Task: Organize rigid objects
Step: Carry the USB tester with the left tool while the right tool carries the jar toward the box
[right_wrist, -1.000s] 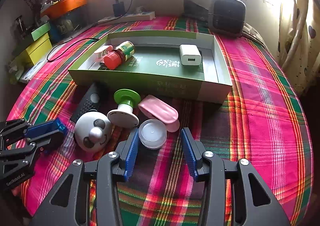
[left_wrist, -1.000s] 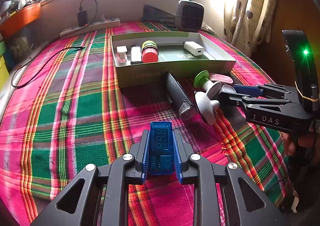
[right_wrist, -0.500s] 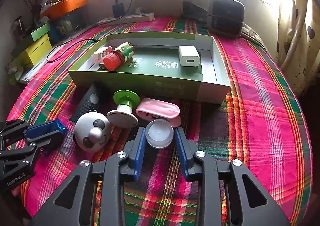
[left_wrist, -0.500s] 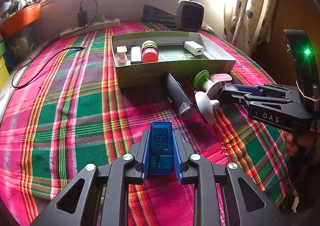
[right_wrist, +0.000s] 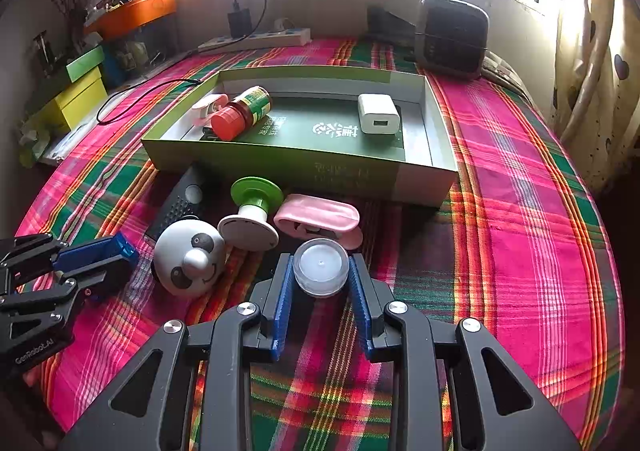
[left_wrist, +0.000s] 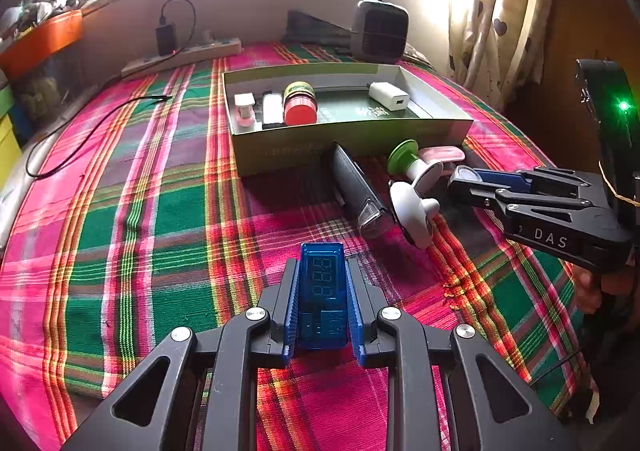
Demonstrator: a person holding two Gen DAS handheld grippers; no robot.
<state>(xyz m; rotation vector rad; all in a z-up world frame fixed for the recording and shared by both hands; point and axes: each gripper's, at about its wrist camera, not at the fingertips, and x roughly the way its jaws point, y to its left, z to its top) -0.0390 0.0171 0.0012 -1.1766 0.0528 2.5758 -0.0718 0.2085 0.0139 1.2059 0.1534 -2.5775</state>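
My left gripper (left_wrist: 322, 283) is shut on a blue USB meter (left_wrist: 322, 291), held over the plaid cloth. My right gripper (right_wrist: 320, 275) is shut on a small clear round jar (right_wrist: 320, 271) in front of the green box (right_wrist: 304, 167). The box holds a red-capped bottle (right_wrist: 240, 113), a white charger (right_wrist: 378, 113) and a pink item (right_wrist: 208, 107). In front of the box lie a pink case (right_wrist: 320, 215), a green-and-white spool (right_wrist: 252, 211), a panda-face toy (right_wrist: 190, 261) and a black remote (right_wrist: 180, 203). The right gripper (left_wrist: 466, 175) shows in the left view, the left gripper (right_wrist: 120, 249) in the right view.
A power strip (right_wrist: 256, 41) with a plugged charger and a black cable (right_wrist: 132, 99) lie at the back left. A dark speaker (right_wrist: 452, 35) stands behind the box. Yellow and green boxes (right_wrist: 76, 91) sit at the left edge. Curtains hang on the right.
My right gripper moved forward around the clear jar and closed on it. The pink case has shifted. My left gripper kept still with the USB meter.
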